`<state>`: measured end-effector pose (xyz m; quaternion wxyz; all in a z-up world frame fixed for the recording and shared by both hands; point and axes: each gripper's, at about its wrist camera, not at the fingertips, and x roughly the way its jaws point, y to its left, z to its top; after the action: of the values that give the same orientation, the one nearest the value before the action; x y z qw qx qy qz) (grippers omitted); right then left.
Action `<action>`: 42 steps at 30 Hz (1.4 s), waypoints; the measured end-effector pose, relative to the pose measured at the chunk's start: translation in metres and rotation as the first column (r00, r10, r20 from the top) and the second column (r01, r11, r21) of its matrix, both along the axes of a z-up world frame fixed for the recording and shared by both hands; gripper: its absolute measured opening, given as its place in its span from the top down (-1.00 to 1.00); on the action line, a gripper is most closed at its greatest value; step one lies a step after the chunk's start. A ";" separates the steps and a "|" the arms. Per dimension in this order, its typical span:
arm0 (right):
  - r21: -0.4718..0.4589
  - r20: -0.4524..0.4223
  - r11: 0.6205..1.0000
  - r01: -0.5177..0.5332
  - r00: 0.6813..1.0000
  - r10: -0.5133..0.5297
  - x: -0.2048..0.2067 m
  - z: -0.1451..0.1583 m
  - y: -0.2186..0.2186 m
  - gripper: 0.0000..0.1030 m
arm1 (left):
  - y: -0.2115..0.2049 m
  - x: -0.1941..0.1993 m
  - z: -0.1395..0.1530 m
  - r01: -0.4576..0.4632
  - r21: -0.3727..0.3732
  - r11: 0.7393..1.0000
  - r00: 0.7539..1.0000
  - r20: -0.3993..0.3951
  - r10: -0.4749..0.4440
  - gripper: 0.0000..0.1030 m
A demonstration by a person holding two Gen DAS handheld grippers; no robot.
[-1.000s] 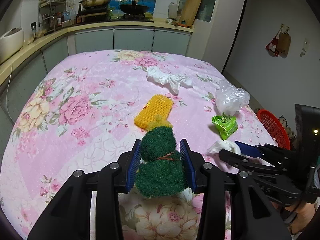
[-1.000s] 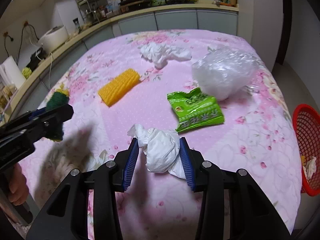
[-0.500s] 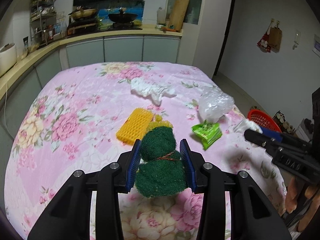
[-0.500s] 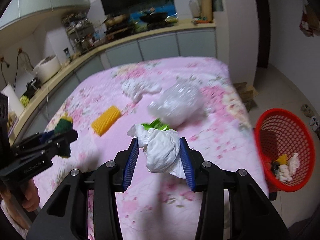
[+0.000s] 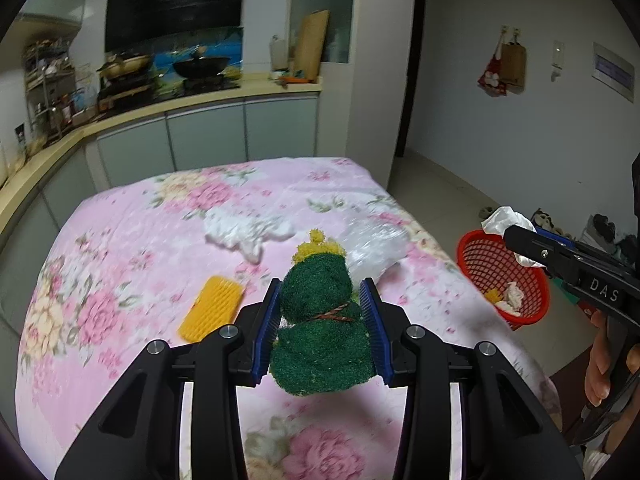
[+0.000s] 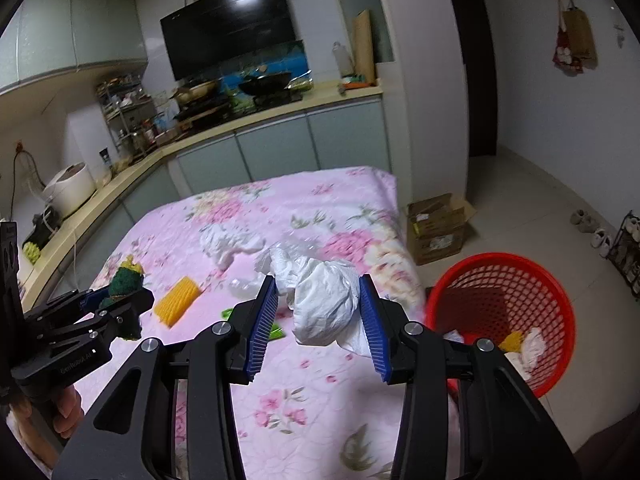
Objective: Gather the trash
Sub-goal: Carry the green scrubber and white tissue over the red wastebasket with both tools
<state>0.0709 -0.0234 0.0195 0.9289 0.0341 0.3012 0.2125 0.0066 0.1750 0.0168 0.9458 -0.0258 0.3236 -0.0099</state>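
Observation:
My left gripper [image 5: 320,326] is shut on a green scouring sponge [image 5: 318,320] with a yellow tip, held above the pink floral tablecloth [image 5: 132,248]. Off to its right, the right gripper [image 5: 520,246] carries a white wad over the red basket [image 5: 486,258]. In the right wrist view my right gripper [image 6: 320,320] is shut on a crumpled white plastic bag [image 6: 324,300], near the table's right edge. The red mesh basket [image 6: 560,308] stands on the floor at right with scraps inside. The left gripper [image 6: 120,304] with its sponge shows at left.
On the cloth lie a yellow ridged sponge [image 5: 212,312], a white crumpled bag [image 5: 244,234], a clear plastic bag [image 5: 376,246] and a green wrapper [image 6: 276,330]. A cardboard box [image 6: 438,228] sits on the floor beyond the basket. Kitchen counters [image 6: 280,116] run behind the table.
Both grippers have risen and swung to the right with their loads. The red basket has come into fuller view, and the right gripper now hangs near it.

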 end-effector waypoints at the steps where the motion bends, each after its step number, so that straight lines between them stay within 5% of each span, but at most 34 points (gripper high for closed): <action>1: 0.001 0.006 1.000 0.010 1.000 -0.010 0.001 0.003 -0.004 0.21 | -0.003 0.002 0.002 0.008 0.002 1.000 1.000 0.004 -0.008 0.26; 26: 0.025 0.074 0.977 0.210 0.975 -0.212 0.015 0.031 -0.072 0.21 | -0.082 0.053 0.034 0.180 0.059 0.982 0.980 0.079 -0.184 0.26; 42: 0.017 0.029 0.948 0.317 0.948 -0.317 0.031 0.019 -0.118 0.21 | -0.138 0.096 0.023 0.305 0.037 0.952 0.951 0.036 -0.306 0.26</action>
<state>0.1017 -0.1415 0.0389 0.9554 0.0843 0.2759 0.0629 0.1026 0.0365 0.0395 0.9396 0.0393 0.3044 -0.1515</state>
